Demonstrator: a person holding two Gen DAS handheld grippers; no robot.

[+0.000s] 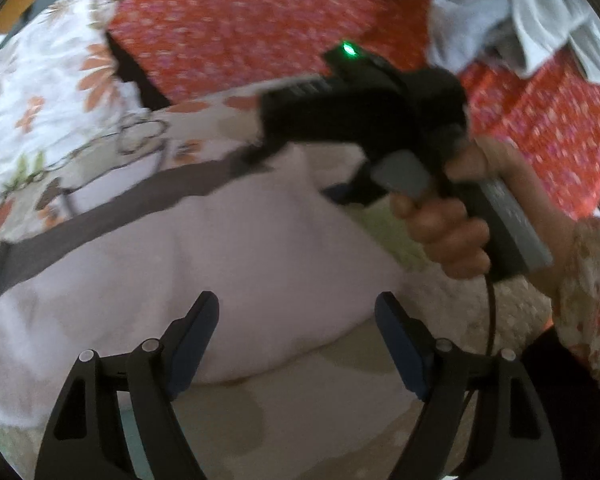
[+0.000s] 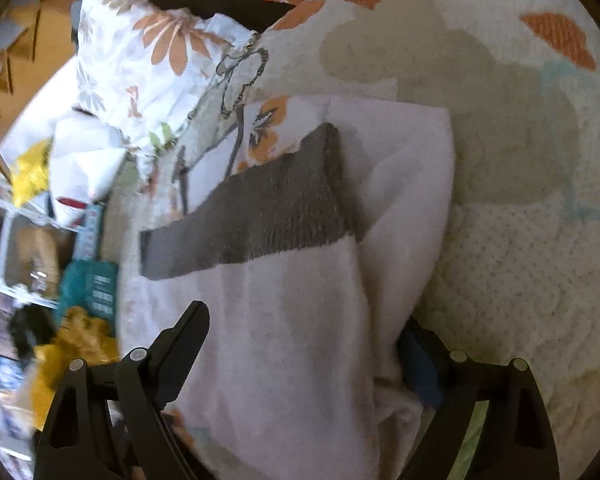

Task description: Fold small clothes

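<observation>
— Bedspread (image 1: 80,92) with orange flowers fills the left wrist view; what's ahead of the left claw (image 1: 296,320)?
— A white cloth (image 1: 220,248) with a grey band, lying flat just beyond its spread, empty fingers. A hand (image 1: 460,216) holds the other tool beyond, to the right.
— And the right wrist view?
— The right claw (image 2: 304,340) stands spread, the cloth (image 2: 292,320) draped between its fingers; whether they pinch it, I cannot tell.
</observation>
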